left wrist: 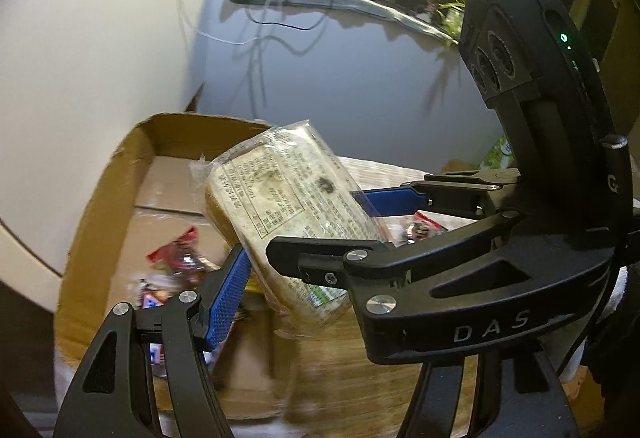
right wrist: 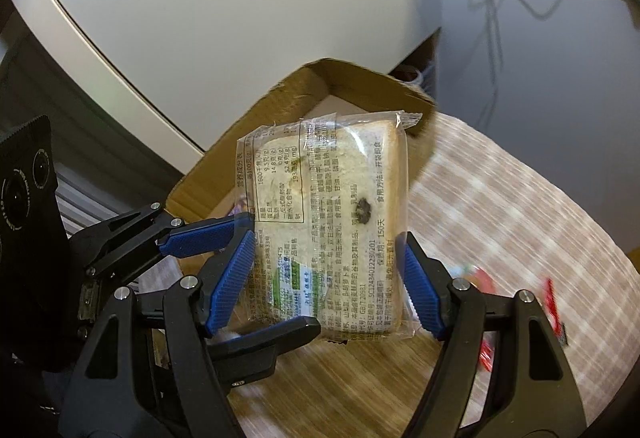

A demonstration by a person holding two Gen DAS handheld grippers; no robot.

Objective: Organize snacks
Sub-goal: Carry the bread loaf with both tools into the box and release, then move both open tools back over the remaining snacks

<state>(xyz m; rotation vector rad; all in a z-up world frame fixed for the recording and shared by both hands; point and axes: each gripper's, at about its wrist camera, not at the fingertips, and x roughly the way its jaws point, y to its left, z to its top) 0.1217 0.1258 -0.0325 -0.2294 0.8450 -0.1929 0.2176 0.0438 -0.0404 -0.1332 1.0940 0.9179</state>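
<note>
- I hold a wrapped bread pack off the table, both grippers on it at once, above a cardboard box.
- My right gripper clamps the pack's lower sides between its blue pads, printed label facing the camera.
- My left gripper also appears to grip the pack: one blue pad sits against its near edge. In the right wrist view a left finger touches the pack's side and another crosses beneath it.
- Two grips probably steady the soft, slippery pack so it does not sag or twist on the way to the box.
- The box stands open, with red-wrapped snacks already lying inside, so it looks like the collecting spot.
- More small red snacks lie loose on the table to the right, seemingly still to be sorted.
- The left gripper's far pad is hidden behind the right gripper's frame, so its contact there is unclear.
- The box snacks are blurred; their brands cannot be read.
- The box's near wall is cut off by my fingers.
</note>
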